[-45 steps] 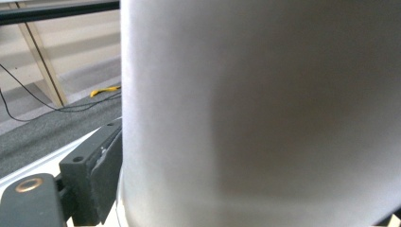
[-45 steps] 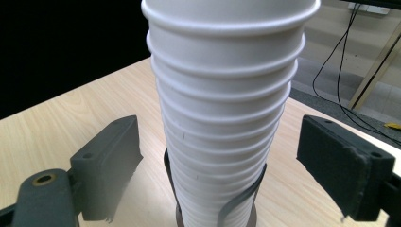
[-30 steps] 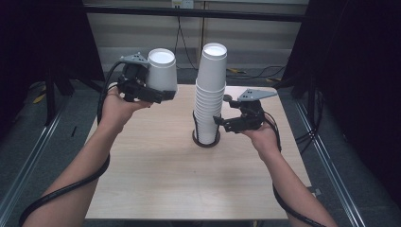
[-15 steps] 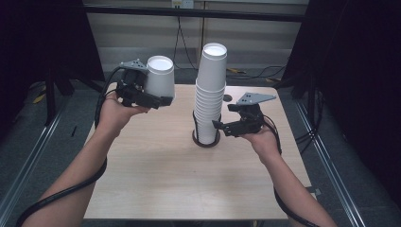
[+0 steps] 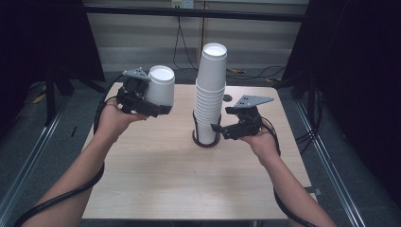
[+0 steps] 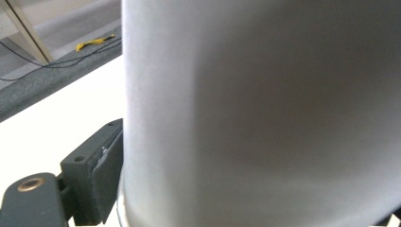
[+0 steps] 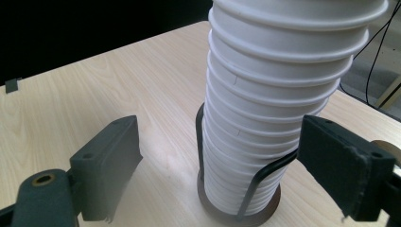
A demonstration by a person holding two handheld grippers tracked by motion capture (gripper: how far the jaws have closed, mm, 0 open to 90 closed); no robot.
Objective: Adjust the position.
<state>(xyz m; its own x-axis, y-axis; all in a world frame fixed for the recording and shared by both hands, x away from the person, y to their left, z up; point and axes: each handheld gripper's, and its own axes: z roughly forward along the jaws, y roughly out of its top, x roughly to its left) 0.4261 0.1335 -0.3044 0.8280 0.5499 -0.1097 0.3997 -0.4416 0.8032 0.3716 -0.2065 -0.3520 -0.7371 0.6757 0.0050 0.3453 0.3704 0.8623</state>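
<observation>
so, going left to right in the high view: the left gripper (image 5: 150, 105) sits at about ten o'clock over the wooden table (image 5: 156, 179), lifted clear of it, and its jaws are clamped on a single white paper cup (image 5: 160, 86). the cup stands upright with its mouth up, and nothing can be seen inside it. in the left gripper view the cup's wall (image 6: 265, 113) sits right against the camera, with one black pad (image 6: 106, 175) pressed flat on its side.

near the table's centre, a touch toward twelve o'clock, a black wire holder (image 5: 206, 138) with a round base stands on the wood. it holds a tall stack of white paper cups (image 5: 210, 90), nested mouth up and leaning slightly. the top cup looks empty.

at about three o'clock of the stack is the right gripper (image 5: 218, 128), level with the lowest cups. its jaws stand apart with nothing gripped; in the right gripper view the stack (image 7: 279, 94) and the holder (image 7: 236, 208) stand ahead between the two pads (image 7: 345, 170), untouched by either.

compared with a second ago, the left gripper and its cup have drifted a little lower and toward the stack, the cup now more upright. the right gripper has kept its place and its opening.
</observation>
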